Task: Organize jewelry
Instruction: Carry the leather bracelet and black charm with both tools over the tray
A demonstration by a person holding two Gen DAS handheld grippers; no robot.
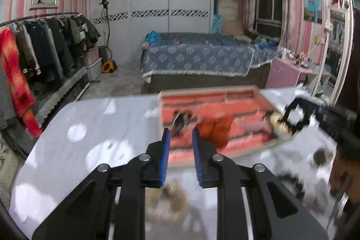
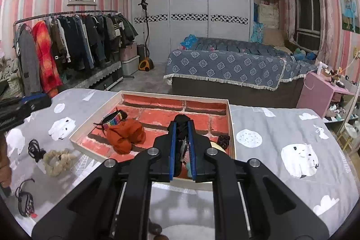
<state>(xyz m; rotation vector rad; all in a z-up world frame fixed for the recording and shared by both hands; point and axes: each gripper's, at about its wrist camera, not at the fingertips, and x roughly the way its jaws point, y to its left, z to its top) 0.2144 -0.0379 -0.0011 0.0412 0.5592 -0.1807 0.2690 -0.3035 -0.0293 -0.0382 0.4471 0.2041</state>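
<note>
Item: dark soft accessory [image 2: 181,127], apparently a fabric hair tie with a small metal part, clamped between the blue pads of the right gripper [image 2: 181,125] and hanging over the near half of the brick-lined tray [image 2: 231,127]; judged light, limp and snag-prone, best pinched across the bunched cloth. Left gripper [image 1: 180,134] released with nothing between its pads, just short of the tray's near edge. Orange scrunchie [image 2: 126,134] inside the tray at left; beige scrunchie [image 2: 58,161] outside it, left of its near corner; both soft and compressible.

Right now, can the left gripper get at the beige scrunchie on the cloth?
Probably yes. The left gripper is open and empty, and the beige scrunchie lies alone on the cloth, outside the tray, with nothing over it. The left view is blurred.
</note>
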